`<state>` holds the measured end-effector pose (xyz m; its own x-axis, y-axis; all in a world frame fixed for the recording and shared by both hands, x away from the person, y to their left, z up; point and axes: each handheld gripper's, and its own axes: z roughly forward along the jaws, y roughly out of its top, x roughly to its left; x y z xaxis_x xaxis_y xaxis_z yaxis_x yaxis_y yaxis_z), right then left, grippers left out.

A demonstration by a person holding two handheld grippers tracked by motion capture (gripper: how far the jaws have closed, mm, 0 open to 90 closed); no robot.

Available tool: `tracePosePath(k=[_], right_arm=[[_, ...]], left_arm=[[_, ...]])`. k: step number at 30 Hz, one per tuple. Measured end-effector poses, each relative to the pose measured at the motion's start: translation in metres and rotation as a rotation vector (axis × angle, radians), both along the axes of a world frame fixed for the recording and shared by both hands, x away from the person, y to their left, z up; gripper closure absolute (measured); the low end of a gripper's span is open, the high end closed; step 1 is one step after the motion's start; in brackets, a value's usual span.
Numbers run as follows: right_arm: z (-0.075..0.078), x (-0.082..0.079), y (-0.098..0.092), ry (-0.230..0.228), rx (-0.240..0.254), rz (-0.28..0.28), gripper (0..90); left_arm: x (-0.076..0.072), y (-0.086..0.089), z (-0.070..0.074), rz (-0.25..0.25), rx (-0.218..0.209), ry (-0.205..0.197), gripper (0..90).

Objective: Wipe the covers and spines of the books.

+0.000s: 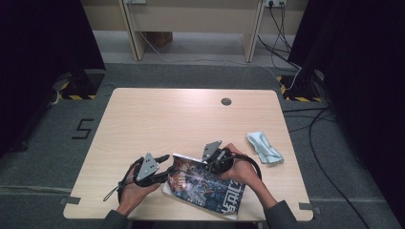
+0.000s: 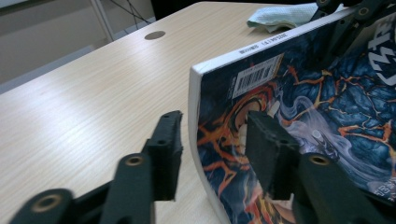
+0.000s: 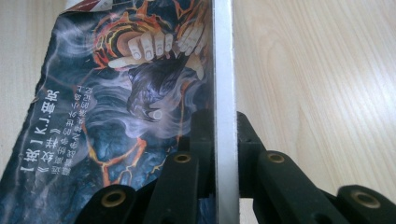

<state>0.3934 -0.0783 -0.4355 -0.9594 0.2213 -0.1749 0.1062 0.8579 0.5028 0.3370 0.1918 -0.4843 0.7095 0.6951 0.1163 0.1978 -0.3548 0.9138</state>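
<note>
Here the right gripper [image 3: 219, 140] fingers pinch the book [image 1: 205, 186] edge — left gripper [image 2: 215, 154] fingers straddle it, slack.

Both sleeves [image 1: 282, 212] are dark grey. Each gripper has 2 black jaws with brass-looking rivets [image 3: 182, 158], a grey 3-cornered plate [image 1: 148, 165] on top, black cable [image 1: 114, 190] trailing behind.

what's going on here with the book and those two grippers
A person at a wooden table is handling a paperback book with a gripper in each hand. The right gripper is clamped on the book's edge, holding it tilted up off the table. The left gripper straddles the opposite edge with its jaws apart, one pad clear of the cover. A crumpled cloth lies off to the right.
</note>
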Motion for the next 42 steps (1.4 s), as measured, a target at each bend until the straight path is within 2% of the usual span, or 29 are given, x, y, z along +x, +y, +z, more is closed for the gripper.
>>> tracePosePath(k=[1,4,5,7,8,11,15,17,19,21,23,26,27,29,31,32,33,34,35,37,40,42], right_arm=[[0.001,0.000,0.000,0.011,0.000,-0.006,82.8],[0.005,0.001,-0.002,0.021,0.011,-0.016,82.8],[0.006,0.002,-0.003,0.025,0.016,-0.021,82.8],[0.008,0.001,-0.004,0.041,0.022,-0.020,82.8],[0.009,0.001,-0.005,0.040,0.023,-0.026,82.8],[0.011,0.002,-0.005,0.039,0.024,-0.025,82.9],[0.013,0.001,-0.005,0.047,0.025,-0.031,82.9],[0.016,0.000,-0.005,0.045,0.033,-0.030,82.9],[0.021,-0.002,-0.005,0.015,0.034,-0.045,83.0],[0.031,-0.004,-0.007,0.004,0.041,-0.051,83.0],[0.042,-0.002,-0.008,-0.015,0.038,-0.047,83.0],[0.058,0.000,-0.008,-0.042,0.020,-0.075,83.1],[0.063,0.003,-0.008,-0.064,0.011,-0.065,83.1],[0.071,0.008,-0.009,-0.083,-0.002,-0.077,83.1],[0.080,0.015,-0.009,-0.107,-0.015,-0.099,83.1],[0.083,0.018,-0.008,-0.116,-0.031,-0.113,83.1],[0.086,0.022,-0.008,-0.148,-0.052,-0.121,83.1],[0.088,0.026,-0.007,-0.148,-0.067,-0.140,83.1],[0.089,0.031,-0.006,-0.169,-0.081,-0.137,83.1],[0.090,0.038,-0.003,-0.201,-0.130,-0.149,83.1],[0.090,0.049,-0.001,-0.223,-0.162,-0.186,83.1],[0.087,0.053,0.002,-0.252,-0.207,-0.198,83.1]], left_arm=[[-0.001,0.002,0.000,0.007,-0.006,0.028,49.7],[-0.002,0.007,-0.005,0.014,-0.040,0.147,40.9],[-0.002,0.009,-0.007,0.028,-0.037,0.203,38.5],[-0.003,0.011,-0.011,0.059,-0.041,0.274,31.0],[-0.004,0.013,-0.012,0.054,-0.041,0.299,29.5],[-0.006,0.018,-0.015,0.089,-0.009,0.331,25.8],[-0.003,0.027,-0.017,0.167,0.001,0.363,22.9],[0.000,0.031,-0.021,0.198,0.023,0.404,21.2],[0.002,0.035,-0.023,0.231,0.014,0.438,21.0],[0.004,0.039,-0.025,0.264,0.023,0.452,21.0],[0.006,0.042,-0.027,0.285,0.053,0.463,21.1],[0.005,0.043,-0.028,0.292,0.082,0.449,20.3],[0.005,0.042,-0.029,0.291,0.090,0.440,20.0],[0.003,0.039,-0.031,0.284,0.134,0.412,18.1],[0.003,0.037,-0.032,0.284,0.132,0.404,15.5],[0.003,0.037,-0.032,0.285,0.135,0.406,15.3],[0.002,0.037,-0.032,0.286,0.133,0.404,15.2],[0.002,0.037,-0.032,0.287,0.130,0.402,15.2],[0.002,0.037,-0.033,0.289,0.127,0.400,15.0],[0.001,0.036,-0.033,0.293,0.129,0.399,14.4],[0.002,0.036,-0.033,0.298,0.127,0.400,13.9],[0.002,0.035,-0.033,0.300,0.125,0.400,13.8]])
